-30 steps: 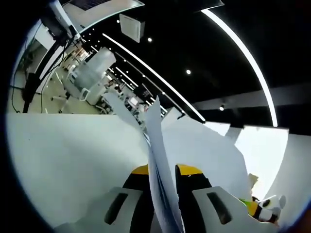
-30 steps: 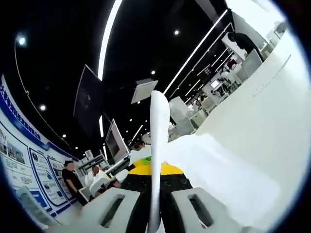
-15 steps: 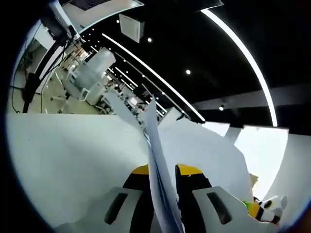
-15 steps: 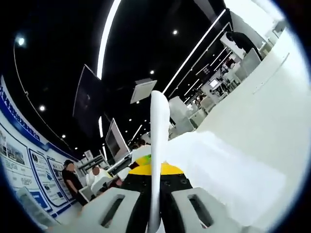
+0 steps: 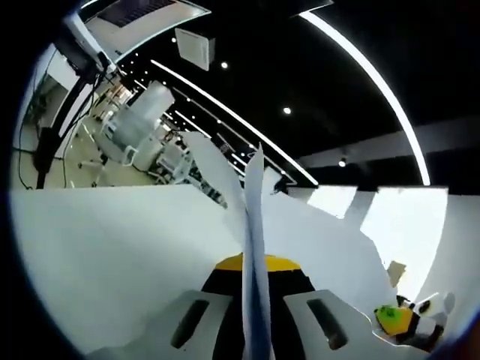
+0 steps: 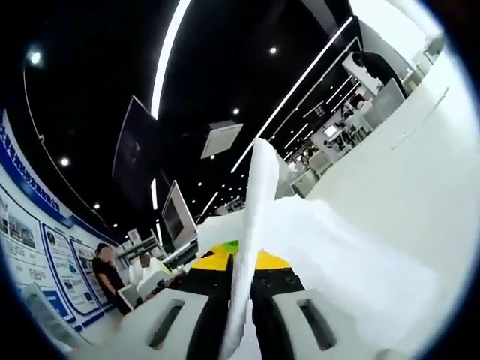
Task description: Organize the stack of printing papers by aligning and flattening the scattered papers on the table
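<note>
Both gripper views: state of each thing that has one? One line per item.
left tool: shut on paper stack, edge-on between its jaws
right tool: shut on paper stack, edge-on between its jaws
paper stack: lifted, held on edge, sheets fanned and uneven at the top
table: white, bare where visible
office chair: unoccupied, beyond the table

Ceiling: was black, crossed by long light strips [image 5: 360, 67].
Office chair [image 5: 135, 124]: stood pale on the far floor.
Wall posters [image 6: 30, 255]: were blue, with a person [image 6: 105, 274] nearby.
</note>
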